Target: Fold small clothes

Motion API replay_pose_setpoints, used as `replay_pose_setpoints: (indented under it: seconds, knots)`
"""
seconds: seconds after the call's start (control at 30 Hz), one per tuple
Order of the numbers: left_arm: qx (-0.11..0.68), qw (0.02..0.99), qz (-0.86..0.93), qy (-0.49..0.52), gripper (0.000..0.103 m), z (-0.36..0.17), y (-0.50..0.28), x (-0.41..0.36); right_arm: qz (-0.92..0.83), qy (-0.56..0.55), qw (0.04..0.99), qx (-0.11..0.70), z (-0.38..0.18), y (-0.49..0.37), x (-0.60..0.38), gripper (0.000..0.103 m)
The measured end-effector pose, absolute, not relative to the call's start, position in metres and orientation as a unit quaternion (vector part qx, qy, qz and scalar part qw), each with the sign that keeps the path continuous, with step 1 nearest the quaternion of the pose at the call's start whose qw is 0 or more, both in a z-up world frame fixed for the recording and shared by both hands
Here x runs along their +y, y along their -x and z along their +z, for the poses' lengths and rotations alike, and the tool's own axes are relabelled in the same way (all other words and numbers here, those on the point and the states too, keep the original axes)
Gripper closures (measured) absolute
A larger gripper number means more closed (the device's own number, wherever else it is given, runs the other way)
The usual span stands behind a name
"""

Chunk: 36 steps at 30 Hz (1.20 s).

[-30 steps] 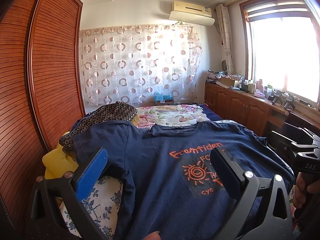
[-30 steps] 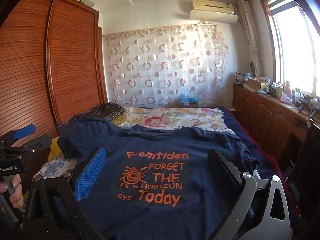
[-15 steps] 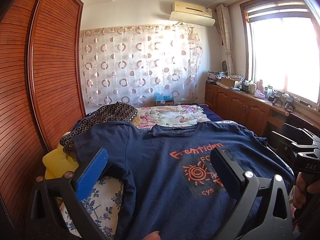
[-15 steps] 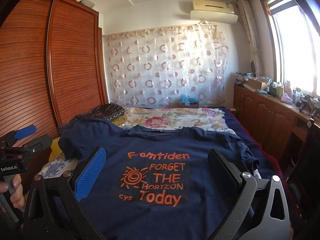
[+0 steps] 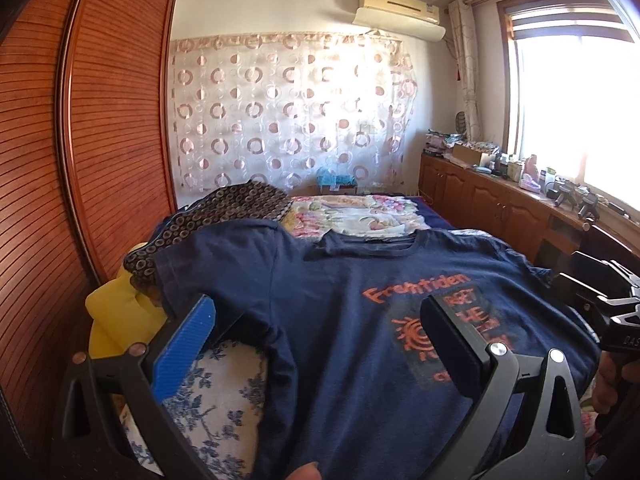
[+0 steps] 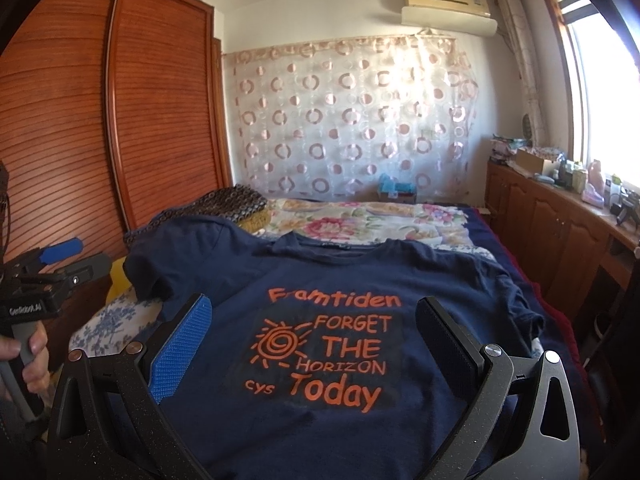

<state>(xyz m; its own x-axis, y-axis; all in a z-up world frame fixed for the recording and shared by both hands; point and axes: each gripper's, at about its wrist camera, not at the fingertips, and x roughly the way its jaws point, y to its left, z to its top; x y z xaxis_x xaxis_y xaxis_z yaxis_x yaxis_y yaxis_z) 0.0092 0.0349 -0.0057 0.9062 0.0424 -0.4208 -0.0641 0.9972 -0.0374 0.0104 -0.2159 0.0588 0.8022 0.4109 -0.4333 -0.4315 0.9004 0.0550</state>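
A navy T-shirt (image 6: 332,280) with orange lettering lies spread face up on the bed, collar toward the far end. In the left wrist view the same T-shirt (image 5: 320,304) shows its left sleeve draped over the bed's edge. My left gripper (image 5: 320,332) hovers open over the shirt's left side, with nothing between its fingers. My right gripper (image 6: 316,328) is open above the printed chest, also holding nothing. Each gripper shows at the edge of the other's view, held by a hand.
A floral quilt (image 6: 360,220) and a dark patterned cloth (image 6: 232,200) lie at the bed's far end. A yellow pillow (image 5: 116,316) and blue-flowered sheet (image 5: 216,400) sit at the left. Wooden wardrobe doors (image 6: 120,120) stand left; cluttered cabinets (image 6: 560,216) run under the window.
Both grippers have eased slightly closer to the shirt; the shirt lies as before.
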Motion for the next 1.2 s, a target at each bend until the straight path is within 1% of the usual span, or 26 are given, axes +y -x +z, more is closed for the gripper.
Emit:
replay_pose_setpoints:
  seconds: [0.33, 0.53, 0.73, 0.77, 0.8, 0.9, 0.93, 1.2]
  knots:
    - [0.243, 0.968, 0.035, 0.042, 0.000, -0.031, -0.023, 0.080, 0.257, 0.042, 0.930, 0.261, 0.031, -0.030, -0.190, 0.000]
    - [0.273, 0.959, 0.040, 0.061, 0.000, -0.050, -0.033, 0.115, 0.264, 0.041, 0.918, 0.292, 0.008, -0.044, -0.179, 0.003]
    - [0.298, 0.950, 0.027, 0.093, 0.010, -0.067, -0.043, 0.148, 0.266, 0.049, 0.909, 0.317, -0.010, -0.052, -0.174, 0.005]
    - [0.301, 0.948, 0.025, 0.096, 0.015, -0.070, -0.045, 0.152, 0.266, 0.053, 0.907, 0.320, -0.012, -0.054, -0.173, 0.005]
    - [0.304, 0.947, 0.021, 0.099, 0.017, -0.072, -0.047, 0.155, 0.267, 0.056, 0.906, 0.323, -0.015, -0.055, -0.172, 0.005]
    - [0.317, 0.941, 0.011, 0.116, 0.019, -0.078, -0.057, 0.165, 0.267, 0.067, 0.902, 0.332, -0.021, -0.059, -0.170, 0.006]
    - [0.319, 0.940, 0.008, 0.119, 0.022, -0.080, -0.061, 0.167, 0.268, 0.071, 0.901, 0.334, -0.022, -0.060, -0.169, 0.006]
    - [0.347, 0.929, 0.020, 0.124, 0.022, -0.094, -0.097, 0.183, 0.269, 0.076, 0.894, 0.349, -0.036, -0.070, -0.165, 0.006]
